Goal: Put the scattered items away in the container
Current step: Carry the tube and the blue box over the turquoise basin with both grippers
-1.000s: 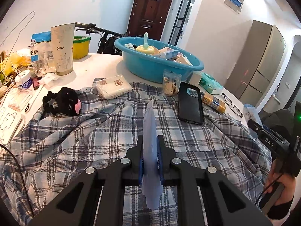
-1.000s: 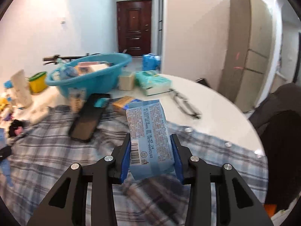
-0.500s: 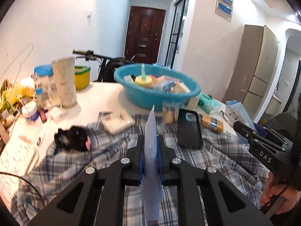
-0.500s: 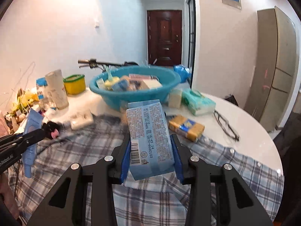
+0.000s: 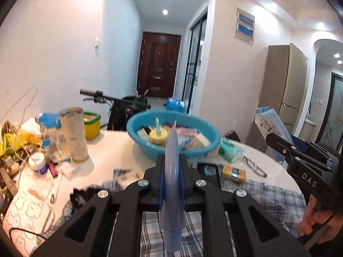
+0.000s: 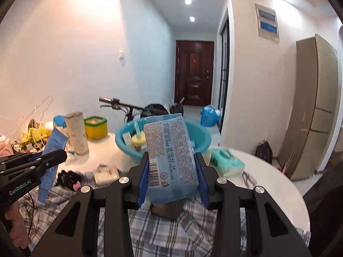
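Observation:
My left gripper (image 5: pixel 171 182) is shut on a pale blue tube (image 5: pixel 171 184), held edge-on with its cap toward the camera. My right gripper (image 6: pixel 172 171) is shut on a light blue tissue pack (image 6: pixel 169 158), its printed label facing up. Both are raised above the plaid cloth (image 6: pixel 163 231), short of the blue basin (image 5: pixel 201 147), which holds a yellow bottle (image 5: pixel 157 133) and several packets. In the right wrist view the left gripper (image 6: pixel 54 155) and its tube (image 6: pixel 52 162) show at the left. The right gripper's body (image 5: pixel 300 160) shows at the right of the left wrist view.
On the round white table (image 5: pixel 111 150) stand a tall cup (image 5: pixel 74 133), a yellow-green box (image 5: pixel 92 124) and clutter at the left. A green tissue pack (image 6: pixel 227 162), glasses (image 5: pixel 255 167), an orange packet (image 5: pixel 233 172) and a black hair tie (image 6: pixel 68 178) lie near the basin. A bicycle (image 5: pixel 120 105) stands behind.
Both grippers have risen and tilted up with their loads still held, so the table sits lower in view. The right gripper has swung round to face the basin.

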A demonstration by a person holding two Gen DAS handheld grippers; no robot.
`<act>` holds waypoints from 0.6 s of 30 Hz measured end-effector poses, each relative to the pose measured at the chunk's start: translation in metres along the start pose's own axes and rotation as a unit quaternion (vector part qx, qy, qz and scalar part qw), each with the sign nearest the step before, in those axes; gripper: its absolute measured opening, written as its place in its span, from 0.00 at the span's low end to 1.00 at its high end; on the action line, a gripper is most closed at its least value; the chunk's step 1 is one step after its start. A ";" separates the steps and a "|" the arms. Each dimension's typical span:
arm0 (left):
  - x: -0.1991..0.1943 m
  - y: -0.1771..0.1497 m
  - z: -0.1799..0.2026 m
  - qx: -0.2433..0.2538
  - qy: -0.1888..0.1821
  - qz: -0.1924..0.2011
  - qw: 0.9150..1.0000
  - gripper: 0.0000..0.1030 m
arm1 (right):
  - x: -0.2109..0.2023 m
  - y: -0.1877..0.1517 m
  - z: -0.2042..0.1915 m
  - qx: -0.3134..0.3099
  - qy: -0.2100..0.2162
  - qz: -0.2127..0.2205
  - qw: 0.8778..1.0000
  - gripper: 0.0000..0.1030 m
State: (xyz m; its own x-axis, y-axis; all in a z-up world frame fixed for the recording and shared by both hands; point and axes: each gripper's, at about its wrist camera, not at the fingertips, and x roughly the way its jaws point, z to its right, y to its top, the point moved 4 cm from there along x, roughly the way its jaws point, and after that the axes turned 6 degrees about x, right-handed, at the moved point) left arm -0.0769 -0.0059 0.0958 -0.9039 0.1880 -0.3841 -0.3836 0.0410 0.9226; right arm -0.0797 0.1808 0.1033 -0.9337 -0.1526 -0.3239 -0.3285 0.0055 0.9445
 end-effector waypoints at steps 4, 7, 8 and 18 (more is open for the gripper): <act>-0.009 0.025 0.000 0.010 0.007 0.034 0.999 0.13 | -0.008 0.027 -0.007 -0.003 0.004 0.036 0.999 0.37; -0.017 0.045 0.002 0.017 0.007 0.062 0.998 0.13 | -0.012 0.048 -0.012 -0.004 0.006 0.062 0.998 0.37; -0.019 0.052 0.003 0.020 0.006 0.073 0.997 0.13 | -0.013 0.055 -0.013 -0.003 0.007 0.070 0.998 0.37; -0.035 0.107 0.022 0.045 -0.012 0.145 0.988 0.13 | -0.027 0.101 -0.017 0.005 0.016 0.134 0.991 0.37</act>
State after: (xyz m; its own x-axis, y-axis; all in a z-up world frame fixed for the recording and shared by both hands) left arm -0.0821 0.0138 0.2091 -0.9683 0.2276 -0.1027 -0.0889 0.0698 0.9936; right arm -0.0854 0.1688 0.2084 -0.9827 -0.1753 -0.0602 -0.0716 0.0590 0.9957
